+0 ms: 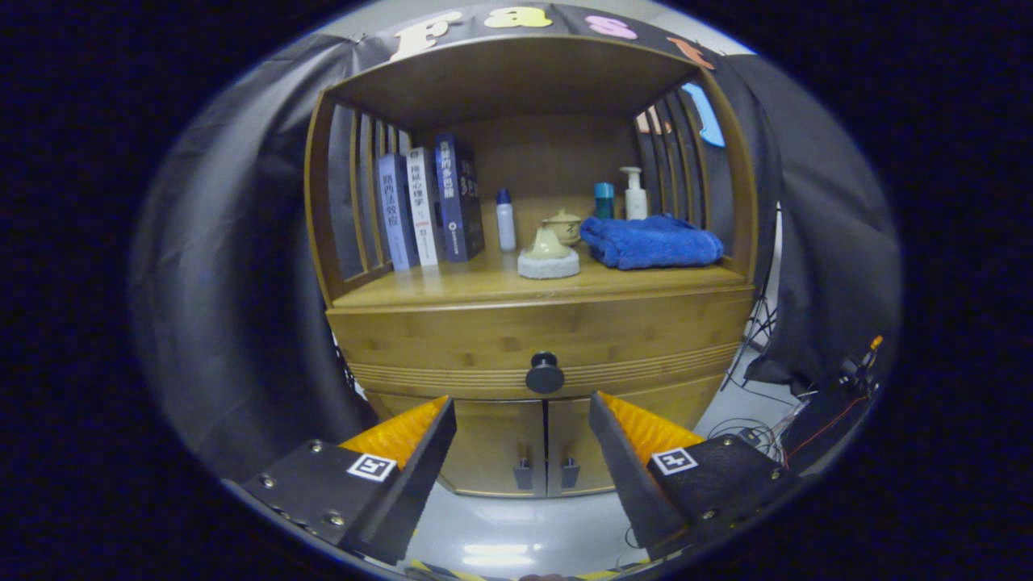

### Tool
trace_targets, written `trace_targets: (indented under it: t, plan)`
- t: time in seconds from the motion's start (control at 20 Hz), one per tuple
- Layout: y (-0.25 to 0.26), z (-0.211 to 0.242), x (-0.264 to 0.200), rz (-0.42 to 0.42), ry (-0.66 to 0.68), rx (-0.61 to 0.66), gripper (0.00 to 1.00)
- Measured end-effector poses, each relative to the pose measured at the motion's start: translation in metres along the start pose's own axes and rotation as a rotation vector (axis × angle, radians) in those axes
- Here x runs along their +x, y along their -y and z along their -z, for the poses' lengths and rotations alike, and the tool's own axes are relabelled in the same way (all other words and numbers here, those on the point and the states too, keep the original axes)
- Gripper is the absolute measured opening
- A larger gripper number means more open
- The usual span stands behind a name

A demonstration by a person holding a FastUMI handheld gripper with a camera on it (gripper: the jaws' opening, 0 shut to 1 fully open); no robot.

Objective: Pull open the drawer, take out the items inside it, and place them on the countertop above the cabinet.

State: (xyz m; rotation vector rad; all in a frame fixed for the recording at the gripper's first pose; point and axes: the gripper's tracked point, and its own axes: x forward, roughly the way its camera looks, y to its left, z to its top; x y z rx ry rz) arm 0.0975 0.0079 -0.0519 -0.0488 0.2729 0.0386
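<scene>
A wooden cabinet stands ahead of me with its drawer [452, 343] pushed fully in. A round dark knob [545, 374] sits at the middle of the drawer front, just beyond and slightly above the gap between my fingers. My gripper [523, 407] is open, a short way in front of the cabinet, with nothing between its fingers. The countertop [484, 284] above the drawer forms the floor of an open shelf bay. The drawer's inside is hidden.
On the countertop stand three upright books [424, 206], a small white bottle [506, 219], a ceramic teapot on a round base [549, 254], a lidded jar [563, 226], a folded blue towel [652, 242] and a pump bottle [634, 194]. Two small doors [545, 448] close the cabinet below. Cables [767, 428] lie on the floor at right.
</scene>
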Motion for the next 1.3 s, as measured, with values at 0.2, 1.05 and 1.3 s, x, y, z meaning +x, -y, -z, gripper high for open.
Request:
trace_targets:
  t: [0.2,1.05,1.3]
  plan:
    - [0.015,-0.028,-0.044,0.027,0.055,-0.027,0.99]
    - [0.024,-0.134,-0.204,0.022,0.338,-0.012,0.99]
    - [0.026,-0.141,-0.209,0.015,0.348,0.026,0.98]
